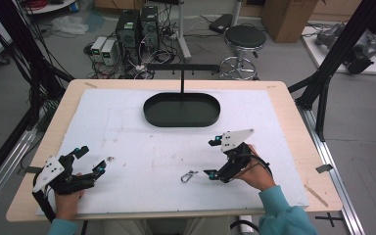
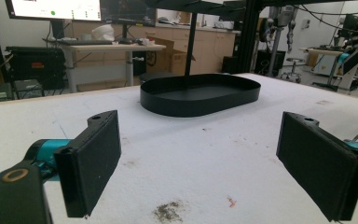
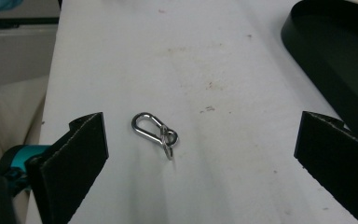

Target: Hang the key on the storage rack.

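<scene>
A person sits at a table with a white mat [image 1: 142,142] on it, and holds a tool in each hand. The right gripper [image 1: 214,157] has its jaws spread wide, with nothing between them. It points at a small shiny metal clip [image 1: 189,176] that lies flat on the mat, just beside the lower jaw tip. In the right gripper view the clip [image 3: 154,133] sits between the two black jaws, but nearer the left one, and neither jaw touches it.

The left gripper [image 1: 89,159] is far off at the other side of the table. Its jaws are wide apart too, and it holds nothing. It rests low near the front edge.

A black oval tray [image 1: 149,113] sits at the back of the mat, well apart from the clip. It looks empty (a thin black stand rises behind it with a bar on top).

Nobody told me the job, so I am guessing. I think the clip is meant to be picked up, and maybe go to the tray or the stand. If so, nothing is done yet. The grab is not made, and the carry is left too.
</scene>
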The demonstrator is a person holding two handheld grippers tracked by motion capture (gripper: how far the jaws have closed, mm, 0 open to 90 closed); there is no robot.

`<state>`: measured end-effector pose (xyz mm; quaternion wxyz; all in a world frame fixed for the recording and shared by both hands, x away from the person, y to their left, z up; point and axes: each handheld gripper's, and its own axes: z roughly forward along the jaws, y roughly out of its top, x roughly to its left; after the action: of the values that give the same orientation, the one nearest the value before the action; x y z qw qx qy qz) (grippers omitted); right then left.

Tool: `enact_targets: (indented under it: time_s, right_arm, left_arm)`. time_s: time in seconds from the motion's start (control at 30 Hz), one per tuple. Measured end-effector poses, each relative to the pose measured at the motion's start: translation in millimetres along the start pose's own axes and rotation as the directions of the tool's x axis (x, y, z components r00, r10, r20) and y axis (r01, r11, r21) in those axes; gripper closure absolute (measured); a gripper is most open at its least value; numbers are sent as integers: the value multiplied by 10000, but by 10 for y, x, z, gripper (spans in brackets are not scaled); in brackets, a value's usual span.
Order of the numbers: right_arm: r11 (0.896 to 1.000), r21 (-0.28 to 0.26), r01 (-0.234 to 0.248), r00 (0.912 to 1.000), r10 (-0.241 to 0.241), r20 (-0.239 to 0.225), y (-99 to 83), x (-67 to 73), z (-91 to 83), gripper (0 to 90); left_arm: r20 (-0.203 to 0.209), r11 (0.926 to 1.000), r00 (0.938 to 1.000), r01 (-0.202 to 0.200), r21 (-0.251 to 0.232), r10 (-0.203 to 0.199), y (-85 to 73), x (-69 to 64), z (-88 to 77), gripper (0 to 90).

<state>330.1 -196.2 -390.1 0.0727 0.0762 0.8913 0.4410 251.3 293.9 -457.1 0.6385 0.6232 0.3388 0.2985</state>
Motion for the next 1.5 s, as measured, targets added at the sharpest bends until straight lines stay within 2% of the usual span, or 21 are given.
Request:
enact_targets:
  time_s: [0.07, 0.33, 0.37, 0.43, 0.47, 0.67, 0.83, 0.97, 1.1, 1.5]
  right_arm:
    - [9996, 277, -94, 9995, 102, -293, 5, -2, 62, 50]
    - [9932, 1082, 436, 9967, -358, -728, 41, 35, 275, 93]
    - [9917, 1193, 476, 9954, -372, -881, 44, 38, 292, 150]
    - [9892, 1309, 658, 9934, -526, -1018, 48, 37, 332, 170]
    - [9874, 1463, 609, 9939, -464, -1004, 50, 36, 348, 178]
    - [9775, 2042, 535, 9933, -310, -1117, 37, 7, 430, 364]
    - [9639, 2512, 881, 9879, -523, -1458, 24, 9, 516, 495]
    - [9594, 2593, 1109, 9861, -737, -1491, 30, 10, 537, 584]
    - [9580, 2644, 1106, 9857, -716, -1528, 26, 0, 540, 653]
    - [9530, 2781, 1205, 9831, -757, -1664, 22, -9, 541, 773]
  left_arm:
    - [2, 10000, 10000, -18, -2, 18, 0, -1, -1, 141]
    - [-9, 10000, 10000, -40, 13, 40, 0, -3, -2, 141]
    - [-9, 10000, 10000, -40, 13, 40, 0, -3, -2, 141]
    - [7, 10000, 10000, -35, 2, 35, 0, -2, -1, 141]
    - [7, 10000, 10000, -35, 2, 35, 0, -2, -1, 141]
    - [2, 10000, 10000, -22, 3, 22, -1, 2, -1, 141]
    - [4, 10000, 10000, -2, -12, 2, 1, 1, -1, 141]
    - [10, 10000, 10000, -12, 0, 12, 1, 1, -2, 141]
    - [-24, 10000, 10000, 17, -1, -17, 0, 3, -2, 141]
    - [-32, 10000, 10000, 31, -5, -31, 1, 2, -1, 141]
